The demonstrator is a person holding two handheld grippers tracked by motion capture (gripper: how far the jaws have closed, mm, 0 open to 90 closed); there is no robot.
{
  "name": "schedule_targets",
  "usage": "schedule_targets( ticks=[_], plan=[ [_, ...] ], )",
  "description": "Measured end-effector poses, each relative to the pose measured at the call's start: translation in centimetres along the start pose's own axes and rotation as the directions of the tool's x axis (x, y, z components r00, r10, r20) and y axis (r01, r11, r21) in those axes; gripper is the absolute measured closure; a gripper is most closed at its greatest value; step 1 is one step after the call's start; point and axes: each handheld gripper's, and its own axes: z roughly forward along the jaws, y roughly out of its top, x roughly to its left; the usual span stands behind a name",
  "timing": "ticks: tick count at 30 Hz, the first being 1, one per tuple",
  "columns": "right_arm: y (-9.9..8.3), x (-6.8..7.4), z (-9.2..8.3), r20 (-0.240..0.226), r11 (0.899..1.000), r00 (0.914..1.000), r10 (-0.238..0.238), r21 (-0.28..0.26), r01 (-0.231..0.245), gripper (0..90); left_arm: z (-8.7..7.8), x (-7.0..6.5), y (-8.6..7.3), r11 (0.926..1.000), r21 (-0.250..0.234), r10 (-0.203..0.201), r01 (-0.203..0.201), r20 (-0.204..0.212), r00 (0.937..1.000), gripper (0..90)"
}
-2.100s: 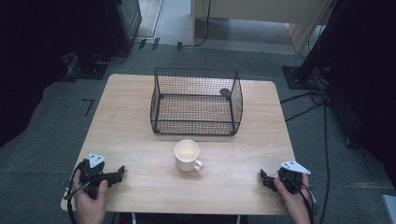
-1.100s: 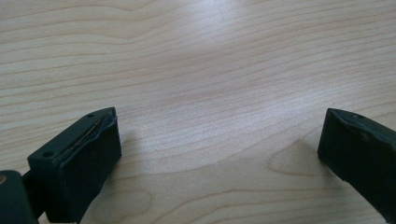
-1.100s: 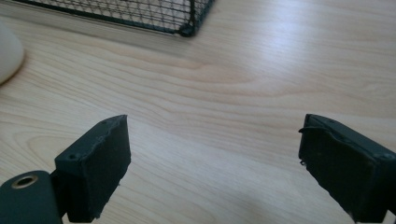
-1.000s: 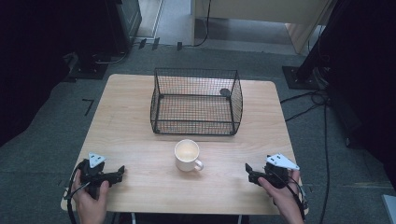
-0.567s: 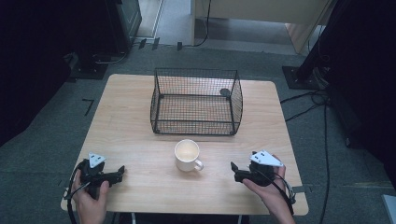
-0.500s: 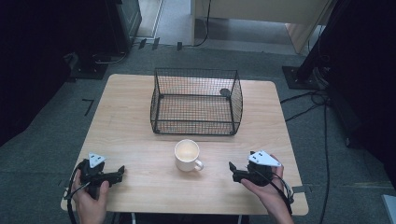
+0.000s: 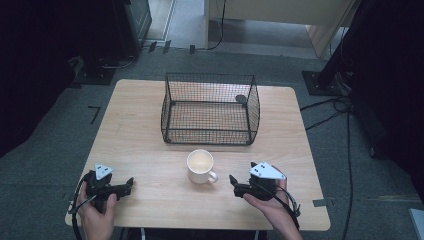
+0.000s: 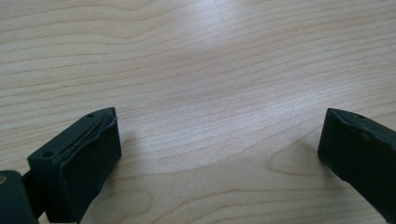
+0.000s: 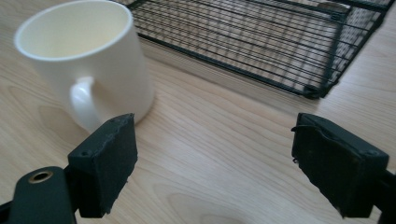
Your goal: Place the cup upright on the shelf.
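Black jaws of the right hand-held gripper (image 7: 234,186) stand wide apart with nothing between them, though they have just been closing a little. In the right gripper view (image 9: 212,165) bare wood lies between the pads. Just ahead of its left jaw, near but not touching, stands the cream mug (image 9: 86,60), upright, its handle turned toward this hand-held gripper; from above the mug (image 7: 200,166) sits a short way to the gripper's front, handle pointing at the jaws. Beyond the mug, farther from the gripper, is the black wire basket (image 7: 210,109), its near edge visible past the right jaw in the right gripper view (image 9: 261,42). A small dark round piece (image 7: 240,99) rests at the basket's far right corner.

Well away on the mug's other side, the left hand-held gripper (image 7: 129,183) rests low at the near edge of the table (image 7: 135,125), jaws spread wide (image 8: 219,154) over bare wood, gripping nothing.
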Motion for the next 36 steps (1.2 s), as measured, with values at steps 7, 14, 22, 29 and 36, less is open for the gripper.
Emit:
schedule_targets(
  ticks=[7, 14, 22, 29, 36],
  plan=[
    [0.3, 1.6, 0.6, -0.043, 1.000, 0.9991, -0.004, -0.004, 0.004, 15.1, 0.0, 0.0, 0.0, 1.0000, 0.000, 0.000, 0.000, 0.000, 1.0000, 0.0],
    [0.4, 2.7, 0.9, -0.078, 1.000, 0.9969, -0.011, -0.019, 0.009, 18.5, 0.0, 0.0, 0.0, 1.0000, 0.000, 0.000, 0.000, 0.000, 1.0000, 0.0],
    [0.2, 4.0, 1.4, -0.123, 1.000, 0.9924, -0.003, -0.015, 0.001, 26.8, 0.0, 0.0, 0.0, 1.0000, 0.001, 0.002, -0.002, 0.000, 1.0000, 0.0],
    [-0.1, 4.6, 2.4, -0.137, 1.000, 0.9903, -0.025, 0.002, 0.026, 37.2, 0.0, 0.0, 0.0, 1.0000, 0.000, 0.000, 0.000, 0.000, 1.0000, 0.0],
    [-0.2, 4.6, 3.4, -0.216, 0.999, 0.9757, -0.035, 0.018, 0.040, 62.7, 0.0, 0.0, 0.0, 1.0000, 0.000, 0.000, 0.000, 0.000, 1.0000, 0.0]
  ],
)
